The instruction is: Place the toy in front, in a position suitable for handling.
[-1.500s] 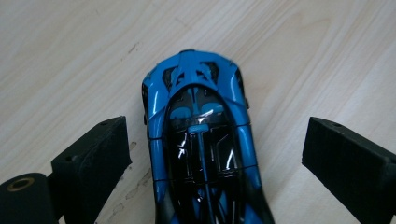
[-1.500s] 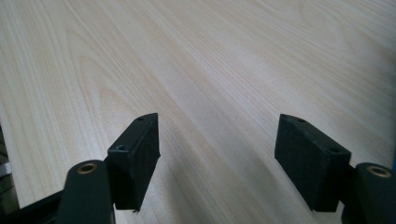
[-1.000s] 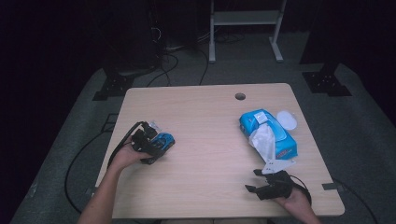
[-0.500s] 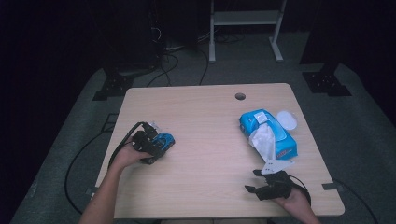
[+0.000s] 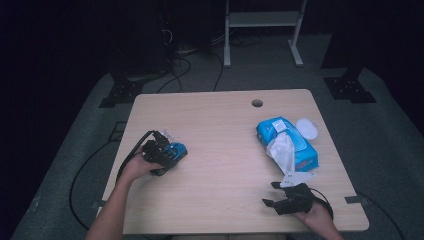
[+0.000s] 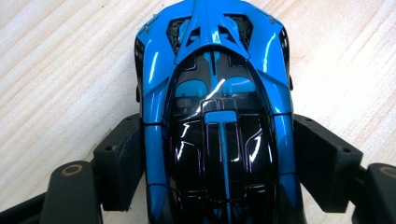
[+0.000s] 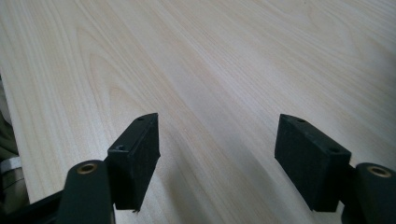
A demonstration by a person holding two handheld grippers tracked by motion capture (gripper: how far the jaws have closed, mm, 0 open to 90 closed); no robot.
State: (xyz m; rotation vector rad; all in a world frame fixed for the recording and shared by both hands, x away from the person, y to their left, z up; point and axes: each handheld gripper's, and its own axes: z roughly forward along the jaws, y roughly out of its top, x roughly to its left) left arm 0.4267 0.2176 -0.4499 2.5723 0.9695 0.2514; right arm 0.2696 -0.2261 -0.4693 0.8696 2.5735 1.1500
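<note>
On the left half of the table (image 5: 220,150), your left tool (image 5: 167,152) sits low over a blue and black toy car (image 5: 175,150), with your hand behind it near the table's left edge. In the left gripper view the toy car (image 6: 217,116) lies lengthwise between the two black pads (image 6: 119,161), its nose pointing away from the camera. The jaws have just been closing in on it, and the pads now lie right against the car's flanks at its rear half; whether they press firmly enough to pinch it cannot be told for sure, though no gap shows on either side. The car rests on the pale wood.

Moving right, a round hole (image 5: 257,103) sits near the table's far edge. Beyond it, a blue pack of wipes (image 5: 295,145) lies toward the right side, a white wipe (image 5: 282,152) pulled up out of its top, and a white round lid (image 5: 306,128) lies just beside it.

At the near right corner, your right tool (image 5: 272,195) rests well apart from the pack. In the right gripper view its jaws stand spread wide with bare wood between them.
</note>
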